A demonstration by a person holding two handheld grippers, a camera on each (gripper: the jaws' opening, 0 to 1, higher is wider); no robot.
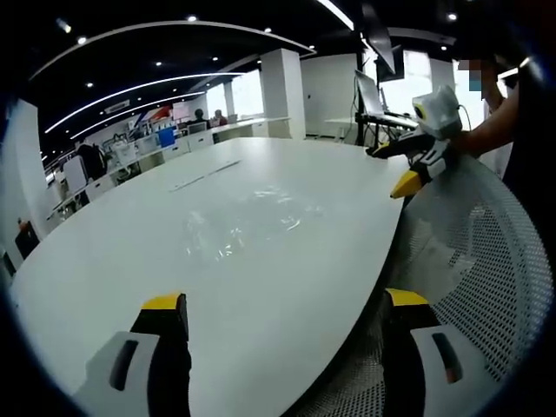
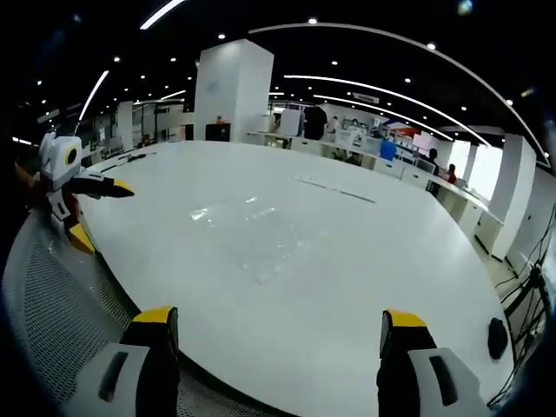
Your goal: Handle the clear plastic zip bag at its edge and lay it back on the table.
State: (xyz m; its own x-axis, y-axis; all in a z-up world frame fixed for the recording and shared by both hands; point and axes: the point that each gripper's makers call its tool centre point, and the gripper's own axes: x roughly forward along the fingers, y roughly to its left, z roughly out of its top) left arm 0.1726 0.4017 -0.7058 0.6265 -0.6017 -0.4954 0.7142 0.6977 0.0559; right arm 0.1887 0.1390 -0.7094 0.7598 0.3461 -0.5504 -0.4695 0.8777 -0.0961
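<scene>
Clear plastic zip bag point(image 1: 248, 221): flat on the white table point(image 1: 113, 261), mid-surface — faint, glinting.
Left gripper point(image 1: 287, 304): jaws spread wide, holding nothing, above the table's near edge.
Right gripper point(image 2: 274, 320): jaws spread, holding nothing — well apart from the bag.
Mesh chair point(image 1: 486, 261): beside the table.

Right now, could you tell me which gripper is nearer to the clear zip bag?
Left, narrowly. The left gripper hovers open at the edge of the table, facing the zip bag; the right gripper, also open, sits at the edge a little farther off.
</scene>
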